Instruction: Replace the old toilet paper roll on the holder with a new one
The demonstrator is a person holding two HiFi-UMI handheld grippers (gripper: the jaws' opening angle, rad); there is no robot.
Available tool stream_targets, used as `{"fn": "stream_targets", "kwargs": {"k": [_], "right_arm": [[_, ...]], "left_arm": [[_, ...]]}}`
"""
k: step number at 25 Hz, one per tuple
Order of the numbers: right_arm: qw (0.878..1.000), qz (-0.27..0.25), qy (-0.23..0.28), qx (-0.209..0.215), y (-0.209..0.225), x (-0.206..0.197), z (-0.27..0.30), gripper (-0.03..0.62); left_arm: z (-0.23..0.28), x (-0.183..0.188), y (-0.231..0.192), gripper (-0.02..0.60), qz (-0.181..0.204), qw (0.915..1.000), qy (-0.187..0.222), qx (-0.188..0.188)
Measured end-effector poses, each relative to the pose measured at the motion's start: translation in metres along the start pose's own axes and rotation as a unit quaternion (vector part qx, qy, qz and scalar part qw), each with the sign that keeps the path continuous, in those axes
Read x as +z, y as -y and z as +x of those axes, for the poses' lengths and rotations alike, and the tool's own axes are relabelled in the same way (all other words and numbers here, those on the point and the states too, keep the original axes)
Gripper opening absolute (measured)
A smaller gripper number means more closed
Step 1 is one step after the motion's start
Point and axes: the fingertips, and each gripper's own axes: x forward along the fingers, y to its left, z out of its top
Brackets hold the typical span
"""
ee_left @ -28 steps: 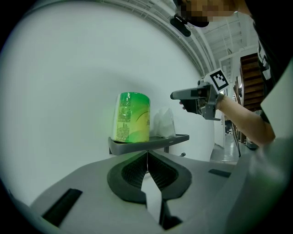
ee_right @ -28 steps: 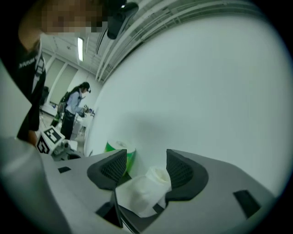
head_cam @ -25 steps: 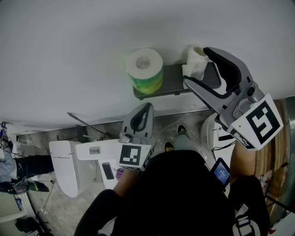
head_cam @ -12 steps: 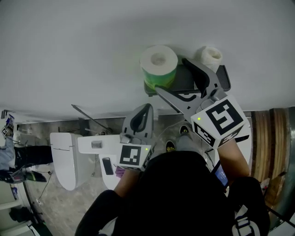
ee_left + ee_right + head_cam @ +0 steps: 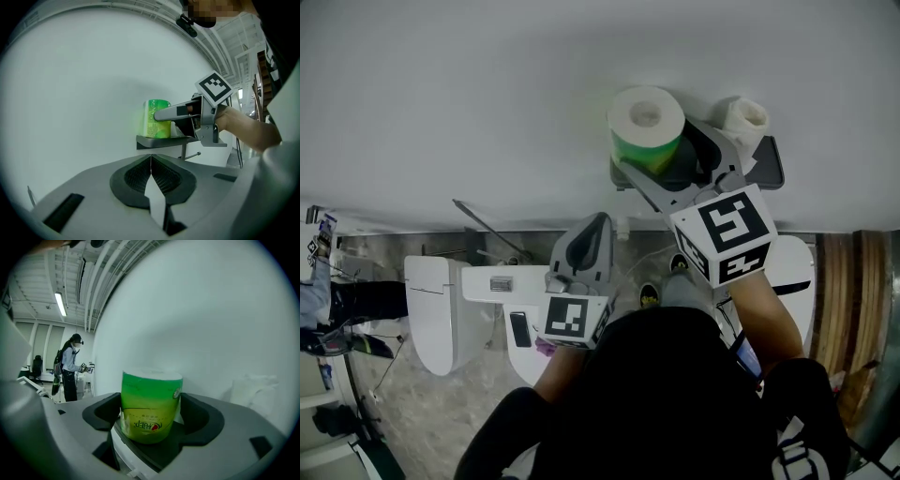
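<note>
A new roll in a green wrapper [image 5: 647,127] stands upright on the dark wall shelf [image 5: 769,164]. My right gripper [image 5: 661,155] reaches level along the shelf, and its jaws are opening with the roll [image 5: 150,404] standing between them. The pads sit close beside the wrapper without squeezing it. A crumpled white roll [image 5: 742,117] sits on the shelf to the right. My left gripper [image 5: 593,220] hangs lower, away from the shelf, its jaws shut [image 5: 151,161]. A thin white sliver shows behind their seam. In the left gripper view a metal rod [image 5: 192,154] shows below the shelf [image 5: 159,141].
A plain white wall [image 5: 487,94] backs the shelf. White toilets [image 5: 436,309] stand on the grey floor below. In the right gripper view a person [image 5: 70,366] stands far off to the left. Wooden panelling [image 5: 839,281] runs along the right.
My right gripper moved left and down, from the crumpled white roll to the green roll, and now straddles it. The left gripper barely shifted.
</note>
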Motion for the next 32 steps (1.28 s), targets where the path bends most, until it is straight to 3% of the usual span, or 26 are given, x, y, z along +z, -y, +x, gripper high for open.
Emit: {"fn": "stream_targets", "kwargs": {"k": [11,18,23,28,32], "right_arm": [[1.0,-0.027,0.011,-0.008,-0.003,0.004,-0.002,0.383],[0.994,-0.007,0.089,0.066,-0.028,0.031,-0.019,0.383],[0.984,-0.013,0.15,0.092,-0.033,0.059,-0.044,0.383],[0.977,-0.024,0.2,0.073,-0.013,0.093,-0.076,0.383],[0.971,-0.032,0.238,0.013,0.03,0.112,-0.119,0.382]], "left_arm": [[-0.002,0.001,0.002,0.023,0.0,1.0,0.0,0.0],[-0.002,0.0,0.006,0.023,0.002,1.0,0.002,-0.001],[0.0,0.0,0.015,0.023,0.011,0.9999,0.004,-0.008],[0.005,0.008,0.024,0.023,0.016,0.9997,0.008,-0.018],[0.013,0.004,0.031,0.023,0.016,0.9993,0.009,-0.034]]}}
